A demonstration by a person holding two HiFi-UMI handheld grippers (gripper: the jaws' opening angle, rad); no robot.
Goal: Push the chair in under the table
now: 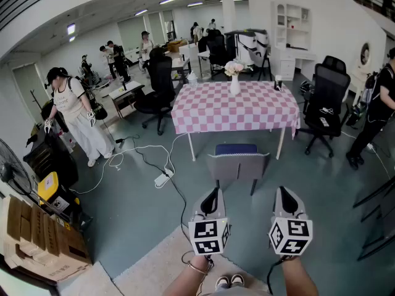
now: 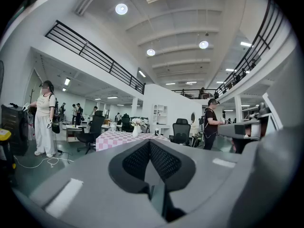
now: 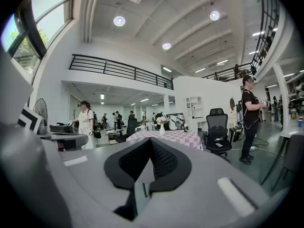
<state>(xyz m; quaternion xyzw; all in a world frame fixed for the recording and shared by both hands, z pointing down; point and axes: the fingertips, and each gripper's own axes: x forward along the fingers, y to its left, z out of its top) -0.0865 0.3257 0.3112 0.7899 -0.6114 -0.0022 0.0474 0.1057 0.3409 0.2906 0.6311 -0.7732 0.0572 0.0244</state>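
A grey chair with a blue seat stands on the floor just in front of a table covered in a pink-and-white checked cloth, its back towards me. The table shows far off in both gripper views. My left gripper and right gripper hover side by side, short of the chair back and apart from it. Both point level towards the table. Each pair of jaws is shut with nothing between them.
A white vase of flowers stands on the table. Black office chairs flank it right and left. White cables and a power strip lie on the floor to the left. Several people stand around, one at left.
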